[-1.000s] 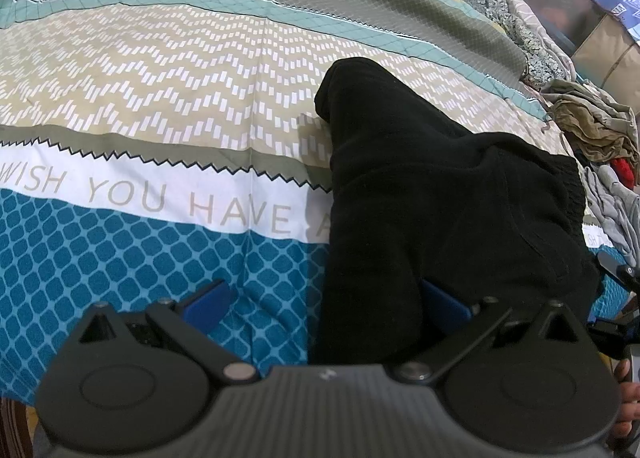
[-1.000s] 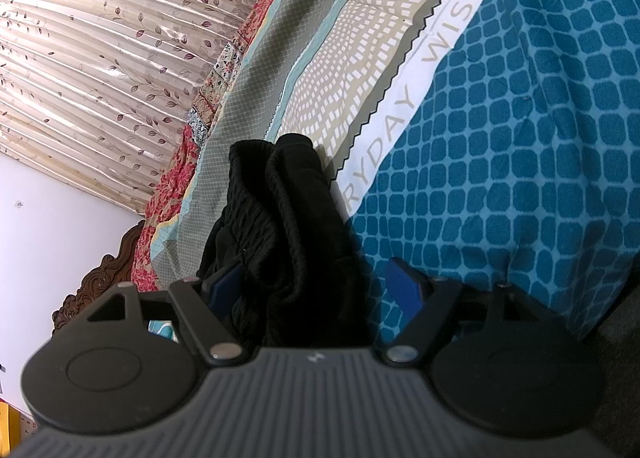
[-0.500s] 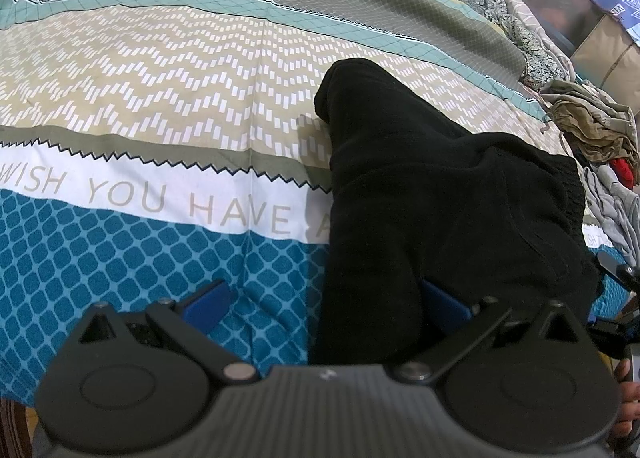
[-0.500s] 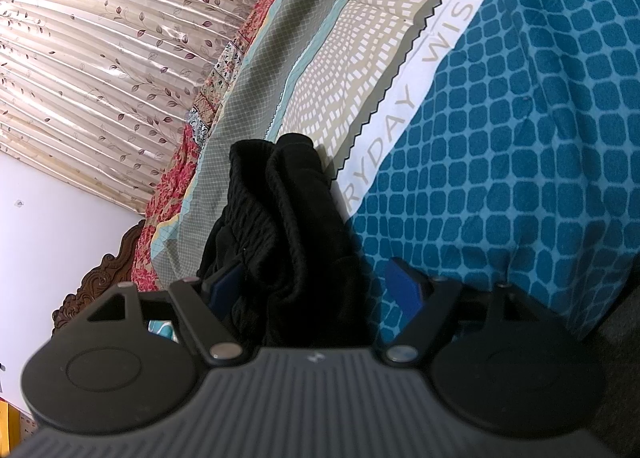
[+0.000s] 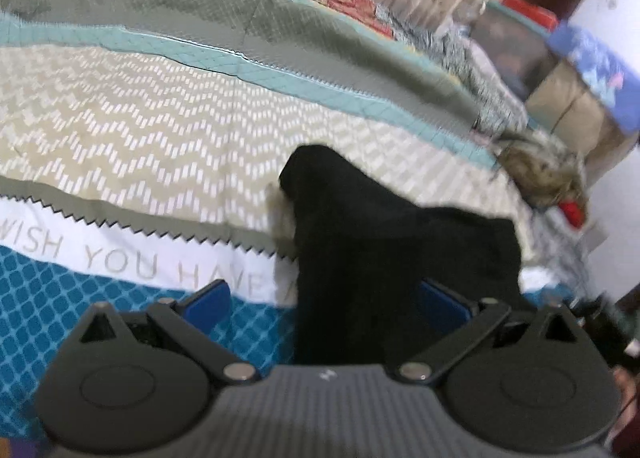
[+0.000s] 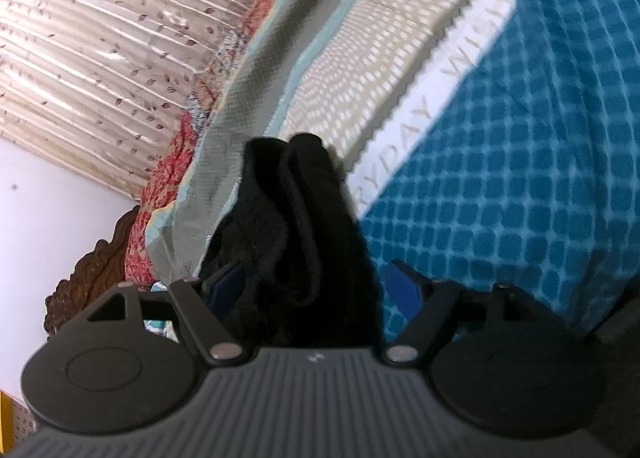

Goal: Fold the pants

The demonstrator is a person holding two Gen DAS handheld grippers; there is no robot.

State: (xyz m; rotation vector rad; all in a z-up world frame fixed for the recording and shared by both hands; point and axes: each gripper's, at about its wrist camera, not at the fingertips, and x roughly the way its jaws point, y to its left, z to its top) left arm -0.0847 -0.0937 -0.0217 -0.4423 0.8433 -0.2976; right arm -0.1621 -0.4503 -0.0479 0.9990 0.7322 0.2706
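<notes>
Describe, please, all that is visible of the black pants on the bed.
The black pants are soft, thick fabric, already folded into a narrow bundle. In the right wrist view the ribbed waistband shows, bunched. They lie on the patterned bedsheet, reaching between the open blue pads of both hand-held grippers; whether any pad touches them is unclear.

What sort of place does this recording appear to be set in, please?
Most likely a home bedroom: the black pants lie on a patterned bedspread, pleated leaf-print curtains hang behind, and a carved wooden headboard shows at the bed's edge.
</notes>
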